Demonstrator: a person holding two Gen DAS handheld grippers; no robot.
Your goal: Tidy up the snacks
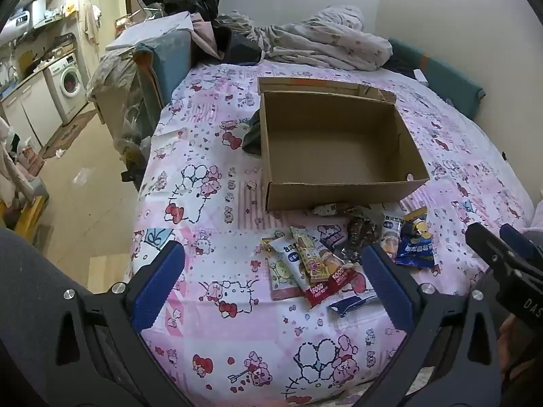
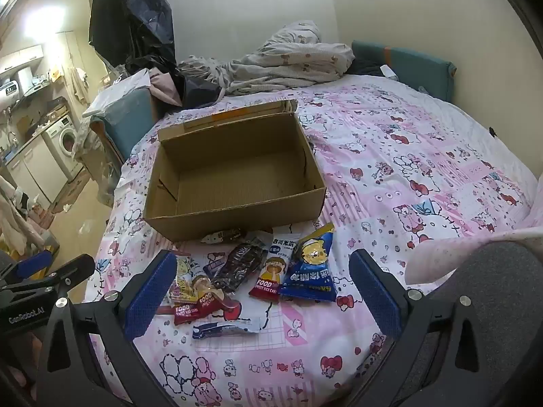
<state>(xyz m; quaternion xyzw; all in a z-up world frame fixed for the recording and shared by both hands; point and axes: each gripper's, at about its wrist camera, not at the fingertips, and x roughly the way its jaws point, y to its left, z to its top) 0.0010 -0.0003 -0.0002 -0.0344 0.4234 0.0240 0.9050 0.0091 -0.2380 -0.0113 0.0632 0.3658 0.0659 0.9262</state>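
Note:
An open, empty cardboard box [image 1: 339, 142] [image 2: 234, 173] sits on the pink cartoon-print bedsheet. Several snack packets lie in a loose pile just in front of it: a blue packet [image 1: 416, 244] [image 2: 310, 268], a dark wrapper [image 1: 361, 234] [image 2: 241, 264], red-and-white rice-cake packets [image 1: 331, 278] [image 2: 268, 274], and a small blue-white one [image 2: 225, 329]. My left gripper [image 1: 271, 281] hovers open over the pile's left part, nothing between its blue pads. My right gripper [image 2: 261, 291] hangs open above the pile, also holding nothing. Each gripper shows at the other view's edge.
A crumpled grey blanket [image 1: 325, 37] and dark clothes lie at the bed's far end by teal cushions [image 2: 420, 64]. The bed's left edge drops to the floor, with a washing machine [image 1: 66, 79] and cabinets beyond. A dark cloth [image 1: 253, 135] lies beside the box.

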